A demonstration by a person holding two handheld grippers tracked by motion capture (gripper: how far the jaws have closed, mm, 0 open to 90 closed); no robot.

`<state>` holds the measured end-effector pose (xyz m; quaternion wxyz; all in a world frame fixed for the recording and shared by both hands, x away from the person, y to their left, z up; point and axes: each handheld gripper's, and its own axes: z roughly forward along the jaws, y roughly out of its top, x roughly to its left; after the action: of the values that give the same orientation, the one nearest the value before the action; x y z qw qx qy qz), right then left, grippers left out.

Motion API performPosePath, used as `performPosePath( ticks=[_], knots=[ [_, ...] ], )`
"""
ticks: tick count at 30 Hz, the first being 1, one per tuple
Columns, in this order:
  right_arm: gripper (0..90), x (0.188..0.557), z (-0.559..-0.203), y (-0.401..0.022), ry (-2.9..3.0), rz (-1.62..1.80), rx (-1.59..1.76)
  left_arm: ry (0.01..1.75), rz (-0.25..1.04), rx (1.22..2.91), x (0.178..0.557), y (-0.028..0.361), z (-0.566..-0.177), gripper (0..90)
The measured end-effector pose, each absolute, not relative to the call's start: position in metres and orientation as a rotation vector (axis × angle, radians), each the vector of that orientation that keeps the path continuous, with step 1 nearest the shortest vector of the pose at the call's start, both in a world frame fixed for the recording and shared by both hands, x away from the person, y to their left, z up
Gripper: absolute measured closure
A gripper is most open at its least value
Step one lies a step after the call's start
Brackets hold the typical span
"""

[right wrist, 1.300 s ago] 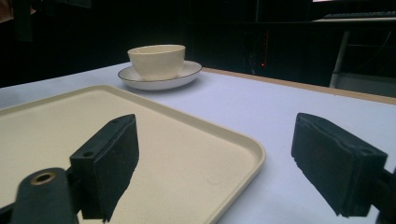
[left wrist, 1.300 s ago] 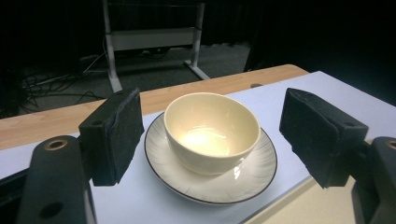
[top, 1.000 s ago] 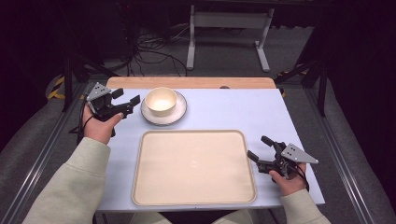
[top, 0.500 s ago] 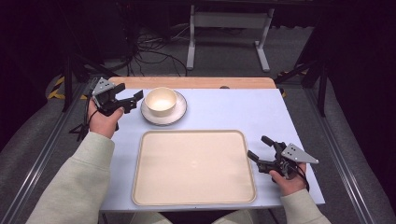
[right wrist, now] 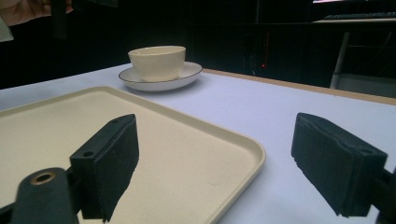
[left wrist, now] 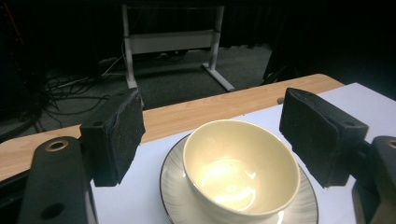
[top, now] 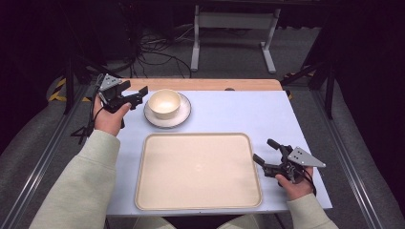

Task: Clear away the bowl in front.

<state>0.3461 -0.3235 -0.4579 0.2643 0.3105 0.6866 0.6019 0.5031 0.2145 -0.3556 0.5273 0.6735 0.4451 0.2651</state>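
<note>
Tongs on the left [top: 135, 93]: spread wide, pads clear of everything, just been closing a little with nothing pinched. Hovering at 9 o'clock of the crockery, aimed across it; in the left gripper view, one pad on either side of the bowl's rim, apart from it. Tongs on the right [top: 264, 150]: also spread wide, empty, resting low at 3 o'clock of the tray, just beside its edge.

Pale blue rectangular worktop [top: 239, 109] with a wooden strip along the 12 o'clock edge. Large cream plastic tray with rounded corners [top: 198, 136] in the middle, bare. White round ceramic saucer with a dark rim line [top: 184, 116] at 11 o'clock of the tray, well apart from it. Small cream glazed ceramic bowl [top: 164, 102] sitting upright in the saucer's centre, seemingly empty.

Likely handling of the bowl: stiff, fairly light, breakable, glaze smooth and slippery. Best taken across the rim, one pad inside and one outside the wall, or by the outer wall from both sides if the opening allows. Firm but gentle squeeze, straight lift, no tilt. Saucer thin and flat: hard to pinch except at its raised edge, and apt to slide if the bowl drags.
</note>
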Motion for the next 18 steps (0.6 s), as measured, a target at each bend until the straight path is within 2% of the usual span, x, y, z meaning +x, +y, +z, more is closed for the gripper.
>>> performPosePath(
  ticks=[8, 18],
  knots=[
    [16.2, 0.346, -0.458, -0.323, 1.854, 1.627, 0.838, 1.175, 0.578, 1.703, 0.514, 0.209, -0.352, 29.6],
    [16.2, 0.346, -0.458, -0.323, 1.856, 1.620, 0.831, 1.283, 0.498, 1.804, 0.530, 0.201, -0.357, 30.2]
  ],
)
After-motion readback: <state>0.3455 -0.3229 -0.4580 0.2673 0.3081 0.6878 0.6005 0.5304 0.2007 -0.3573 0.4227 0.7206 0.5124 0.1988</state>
